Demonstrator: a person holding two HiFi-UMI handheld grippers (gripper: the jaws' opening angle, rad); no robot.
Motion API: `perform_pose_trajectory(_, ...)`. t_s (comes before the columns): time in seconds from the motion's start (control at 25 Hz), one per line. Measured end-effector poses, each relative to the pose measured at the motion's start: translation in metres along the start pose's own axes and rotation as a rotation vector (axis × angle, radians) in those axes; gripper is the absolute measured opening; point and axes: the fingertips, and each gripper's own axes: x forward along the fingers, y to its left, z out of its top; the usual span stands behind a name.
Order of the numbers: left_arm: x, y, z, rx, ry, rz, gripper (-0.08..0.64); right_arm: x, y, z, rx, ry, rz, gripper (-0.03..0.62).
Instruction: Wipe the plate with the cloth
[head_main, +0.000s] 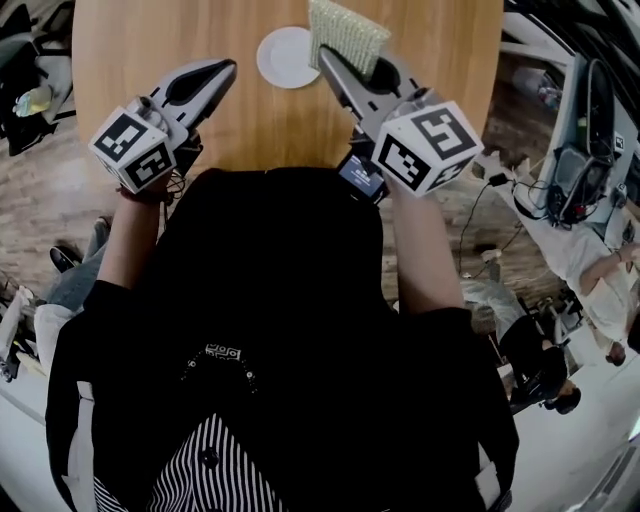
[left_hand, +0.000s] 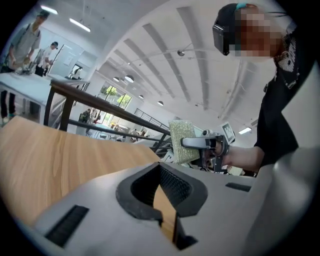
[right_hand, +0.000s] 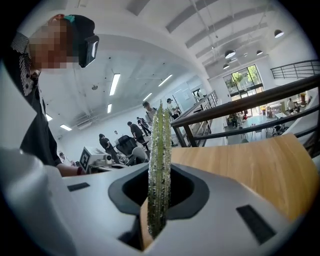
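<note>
Busy open hall, wooden desk below me. My right gripper's fingers are clamped on the cloth, at the plate's right edge. The left gripper, left of the plate, has its fingers together and empty. Best to lower the cloth flat and press lightly.

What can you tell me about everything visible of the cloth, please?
The cloth is a pale green, coarse, glittery woven rectangle, thin and flat. It stands upright on edge, pinched between the shut jaws of the right gripper, by the right edge of the white plate over the wooden table. Whether it touches the plate cannot be told.
</note>
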Motion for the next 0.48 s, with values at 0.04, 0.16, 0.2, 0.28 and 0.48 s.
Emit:
perform_pose_trajectory(0.04,0.003,0.005,-0.010,-0.027,0.011,0.007,0.000,0.002,-0.004,-0.003,0.003,0.009,0.005,0.060)
perform_pose_trajectory(0.16,0.016,0.017,-0.027,-0.052,0.037,0.029,0.000,0.009,-0.021,-0.011,0.001,0.030,0.016,0.060)
perform_pose_trajectory(0.2,0.020,0.019,-0.030,-0.055,0.044,0.035,0.000,0.011,-0.026,-0.015,0.004,0.039,0.017,0.060)
perform_pose_trajectory(0.28,0.022,0.022,-0.037,-0.066,0.058,0.044,0.000,0.017,-0.035,-0.024,0.016,0.056,0.021,0.060)
perform_pose_trajectory(0.48,0.029,0.034,-0.055,-0.063,0.111,0.063,0.000,0.037,-0.056,-0.055,0.018,0.105,0.027,0.060)
